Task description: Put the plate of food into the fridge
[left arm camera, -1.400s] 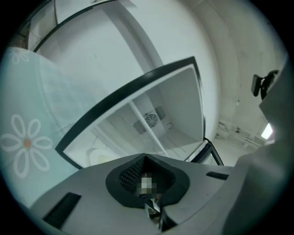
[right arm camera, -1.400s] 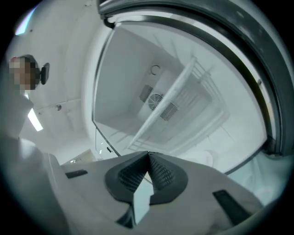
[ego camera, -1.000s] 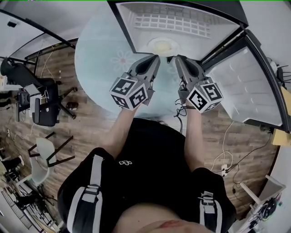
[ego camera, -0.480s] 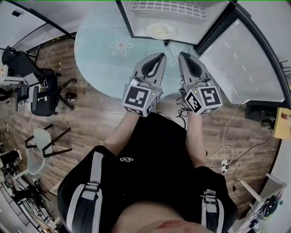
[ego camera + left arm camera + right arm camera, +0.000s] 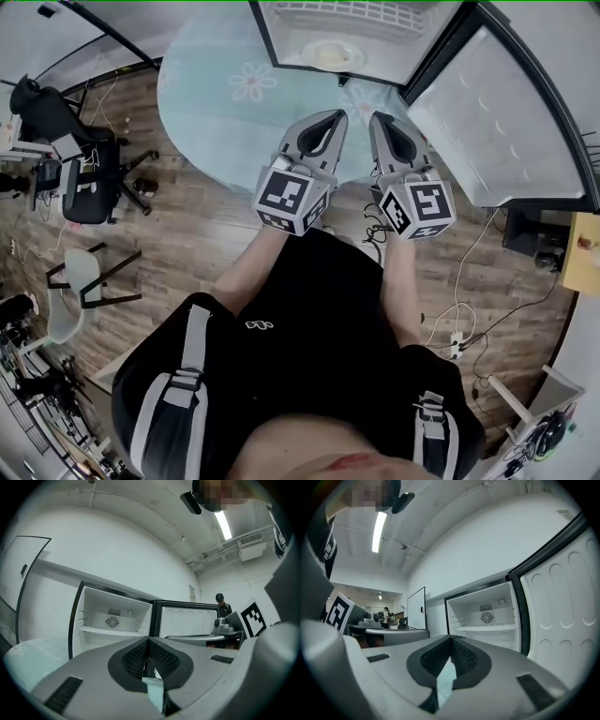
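- At the open fridge [image 5: 398, 58], the plate of food [image 5: 330, 54] lies flat on the white shelf inside the compartment, close to the front edge and below a wire rack [image 5: 356, 11].
- Left gripper [image 5: 337, 115]: jaws closed tip to tip, nothing between them. It is held over the pale floral rug [image 5: 225, 94], well apart from the plate.
- Right gripper [image 5: 376, 118]: jaws likewise pressed together and empty, just beside the left one, both pointing toward the fridge.
- Fridge door [image 5: 487, 122]: swung fully open to the right of the compartment.
- Orientation: the plate is round, so it has no long axis; its face points up, with pale yellowish food in the middle.
- Task status, as judged: placement looks complete; only the door remains open.
- Risk: the plate appears to sit near the shelf's front lip. A hard door swing or a nudge from a gripper could tip it out.
- Risk: loose cables [image 5: 450, 328] lie on the wood floor near the person's feet. A backward step could snag them.
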The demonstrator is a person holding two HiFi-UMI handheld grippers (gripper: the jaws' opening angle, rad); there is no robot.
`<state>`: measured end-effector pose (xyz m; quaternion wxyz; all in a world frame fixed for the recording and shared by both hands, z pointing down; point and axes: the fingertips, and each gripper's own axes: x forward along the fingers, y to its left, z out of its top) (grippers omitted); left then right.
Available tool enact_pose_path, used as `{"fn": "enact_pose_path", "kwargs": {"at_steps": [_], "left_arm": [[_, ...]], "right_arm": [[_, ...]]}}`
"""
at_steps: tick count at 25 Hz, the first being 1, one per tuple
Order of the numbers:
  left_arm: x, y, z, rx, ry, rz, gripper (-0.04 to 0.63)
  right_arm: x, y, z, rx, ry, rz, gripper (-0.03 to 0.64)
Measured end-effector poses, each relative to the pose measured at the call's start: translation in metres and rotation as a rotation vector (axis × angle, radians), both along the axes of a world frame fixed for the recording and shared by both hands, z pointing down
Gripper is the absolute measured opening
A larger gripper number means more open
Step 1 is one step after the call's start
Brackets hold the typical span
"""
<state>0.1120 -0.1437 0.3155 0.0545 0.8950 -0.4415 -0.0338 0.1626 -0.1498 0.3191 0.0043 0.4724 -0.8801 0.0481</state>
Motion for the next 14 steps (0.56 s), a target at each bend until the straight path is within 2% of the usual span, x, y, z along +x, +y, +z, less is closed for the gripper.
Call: {"fn": "enact_pose_path", "kwargs": {"at_steps": [14], "left_arm": [[0.002,0.007,0.005,-0.048,-0.021,-0.001,0.002]], "right_arm": [[0.018,0.005,-0.003,0.021,-0.057,0.030,-0.003]]}}
